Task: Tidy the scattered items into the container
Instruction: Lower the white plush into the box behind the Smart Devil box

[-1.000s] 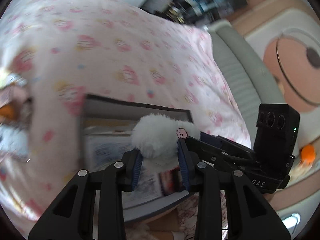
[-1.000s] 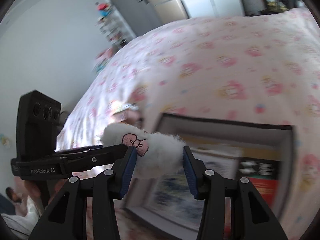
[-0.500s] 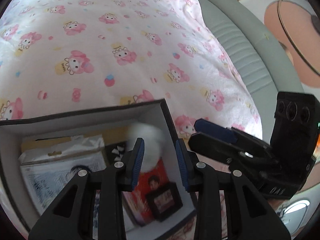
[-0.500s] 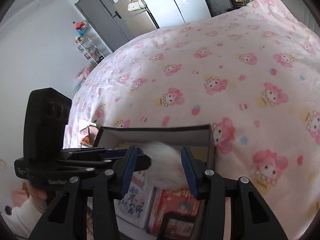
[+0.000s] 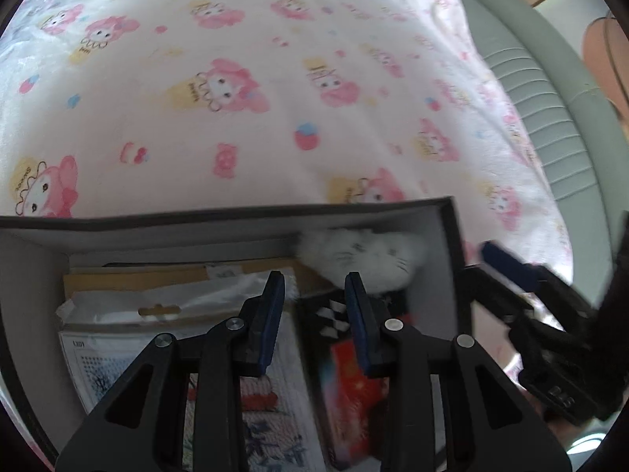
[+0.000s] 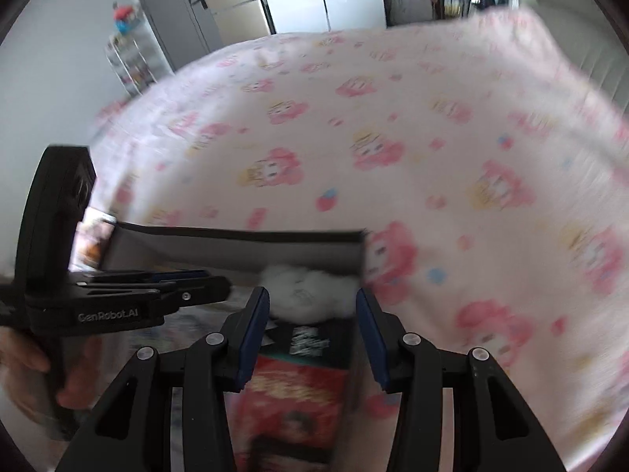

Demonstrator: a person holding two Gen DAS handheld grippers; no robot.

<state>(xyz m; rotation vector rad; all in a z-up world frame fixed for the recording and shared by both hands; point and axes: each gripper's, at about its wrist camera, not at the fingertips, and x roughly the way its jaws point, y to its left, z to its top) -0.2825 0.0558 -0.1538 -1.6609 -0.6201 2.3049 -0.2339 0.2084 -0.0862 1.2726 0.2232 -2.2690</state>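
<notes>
While both grippers' jaws hang wide w/ nothing held, fluffy white plush point(image 5: 363, 259) sits in box's point(image 5: 236, 232) far-right corner on bed point(image 5: 236, 98).

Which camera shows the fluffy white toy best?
The left wrist view: the fluffy white toy lies in the box's far corner, whiskers visible. In the right wrist view it looks blurrier, partly behind the tongs.

1. A bed point(image 5: 275, 126) carries everything; its cover is white with a pink cartoon-character print.
2. An open dark-rimmed box point(image 5: 251, 212) sits directly on the cover, near the padded grey bed edge point(image 5: 550, 110).
</notes>
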